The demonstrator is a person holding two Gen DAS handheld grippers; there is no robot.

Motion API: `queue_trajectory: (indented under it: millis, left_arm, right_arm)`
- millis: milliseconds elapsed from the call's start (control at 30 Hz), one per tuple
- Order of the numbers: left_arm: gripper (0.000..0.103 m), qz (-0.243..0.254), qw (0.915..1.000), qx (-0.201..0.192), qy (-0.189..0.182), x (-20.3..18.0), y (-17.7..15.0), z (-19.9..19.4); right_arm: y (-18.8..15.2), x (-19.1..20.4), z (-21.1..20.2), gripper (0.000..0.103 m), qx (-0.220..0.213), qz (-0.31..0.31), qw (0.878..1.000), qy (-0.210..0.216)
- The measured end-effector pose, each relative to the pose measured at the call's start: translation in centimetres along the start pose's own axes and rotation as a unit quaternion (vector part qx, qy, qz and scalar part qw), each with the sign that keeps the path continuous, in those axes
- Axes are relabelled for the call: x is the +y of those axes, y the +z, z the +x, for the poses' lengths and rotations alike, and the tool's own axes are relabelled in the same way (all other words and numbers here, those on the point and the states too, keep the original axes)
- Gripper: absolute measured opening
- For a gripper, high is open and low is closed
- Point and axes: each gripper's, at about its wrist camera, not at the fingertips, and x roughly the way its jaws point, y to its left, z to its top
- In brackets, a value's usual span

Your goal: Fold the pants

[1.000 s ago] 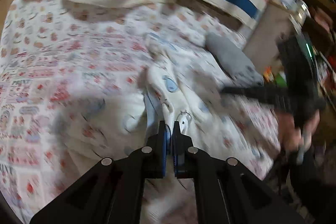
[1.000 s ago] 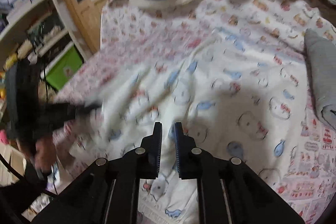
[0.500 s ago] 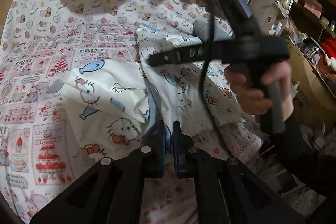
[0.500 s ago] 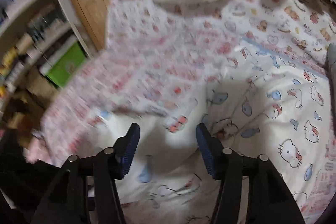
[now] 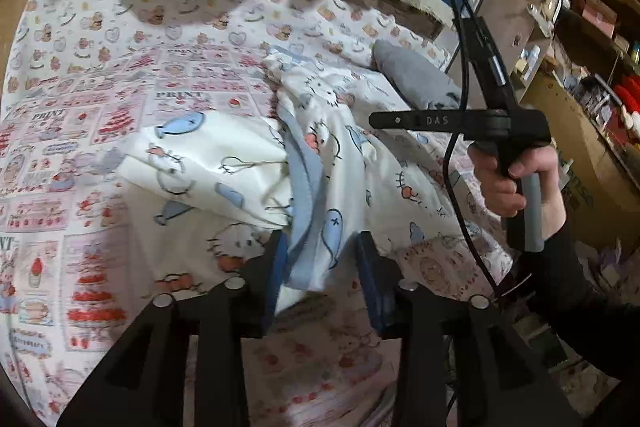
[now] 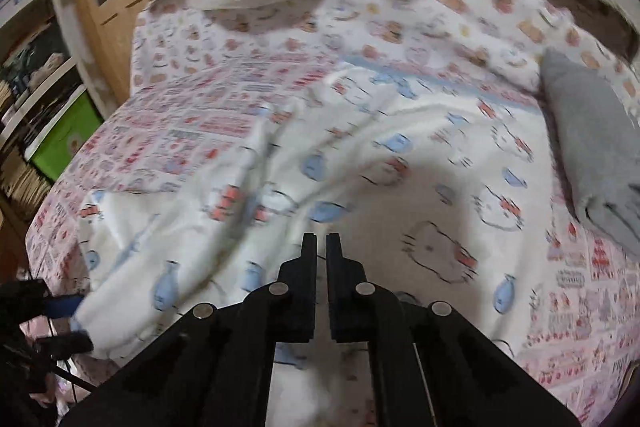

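White pants (image 5: 256, 163) printed with cats and blue fish lie rumpled on the patterned bed sheet (image 5: 80, 99), and the left claw (image 5: 320, 263) stands with its jaws wide apart around a hanging blue-edged fold, not gripping it. Further right, the right claw (image 6: 321, 243) hovers over the same pants (image 6: 360, 155) with its jaws drawn almost together on nothing, a grey cloth (image 6: 592, 147) lying beside the pants at the far right.
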Motion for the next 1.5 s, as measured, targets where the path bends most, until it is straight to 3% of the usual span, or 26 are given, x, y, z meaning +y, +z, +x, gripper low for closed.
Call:
queue_trajectory:
  millis: [67,100,133,267,400,533,667,833,933,1100,1133,1233,1333,1433,1500]
  left_arm:
    - [0.034,-0.003,0.9999,0.004,0.012,-0.1,0.2,0.6]
    - [0.025,-0.006,0.9999,0.000,0.013,0.0,0.3,0.7]
    - [0.006,-0.005,0.9999,-0.007,0.014,-0.1,0.5,0.7]
    - [0.006,0.039,0.9986,-0.034,-0.010,-2.5,0.9,0.4]
    - [0.007,0.078,0.9964,-0.017,-0.031,-5.0,0.5,1.7]
    - [0.018,0.078,0.9964,-0.025,-0.022,-4.5,1.3,1.9]
    - [0.054,0.027,0.9985,-0.047,-0.011,-1.1,4.8,1.9]
    - [0.057,-0.034,0.9988,-0.014,0.032,3.9,10.2,5.3]
    - [0.057,-0.080,0.9963,0.027,0.016,6.6,12.2,8.2]
    - [0.056,-0.093,0.9913,0.093,0.013,7.5,12.7,13.5]
    - [0.053,-0.094,0.9902,0.102,0.015,7.4,12.4,14.1]
    - [0.007,-0.087,0.9898,0.112,0.013,6.4,11.5,14.8]
    - [0.005,-0.036,0.9966,0.059,0.044,4.0,11.1,13.3]
    - [0.005,-0.001,0.9988,0.044,0.024,1.9,11.1,13.1]
    - [0.005,0.023,0.9987,0.045,0.010,0.3,10.8,13.2]
  right_arm:
    - [-0.2,-0.5,-0.3,0.005,-0.003,0.005,1.000,0.016]
    - [-0.3,-0.7,-0.5,0.005,-0.006,0.009,1.000,0.023]
    - [-0.2,-0.8,-0.8,0.005,-0.011,0.012,0.999,0.031]
    - [0.7,-1.0,-2.2,0.005,-0.032,0.013,0.998,0.053]
    - [2.0,-1.5,-3.0,0.005,-0.043,0.022,0.997,0.065]
    - [2.7,-1.9,-3.5,0.005,-0.045,0.027,0.996,0.068]
    - [3.2,-2.6,-3.4,0.006,-0.050,0.027,0.997,0.057]
    - [5.2,-2.6,-3.2,0.006,-0.060,0.028,0.995,0.074]
    - [7.2,-2.5,-2.9,0.006,-0.073,0.027,0.993,0.085]
    - [10.1,-2.7,-2.0,0.011,-0.095,0.036,0.991,0.093]
    - [10.5,-2.9,-1.8,0.017,-0.099,0.040,0.990,0.093]
    - [10.8,-3.9,-0.8,0.021,-0.102,0.054,0.989,0.093]
    - [10.4,-4.7,0.2,0.021,-0.087,0.056,0.990,0.099]
    - [9.9,-5.8,1.6,0.021,-0.048,0.069,0.986,0.144]
    - [9.8,-6.1,1.9,0.021,-0.040,0.077,0.985,0.151]
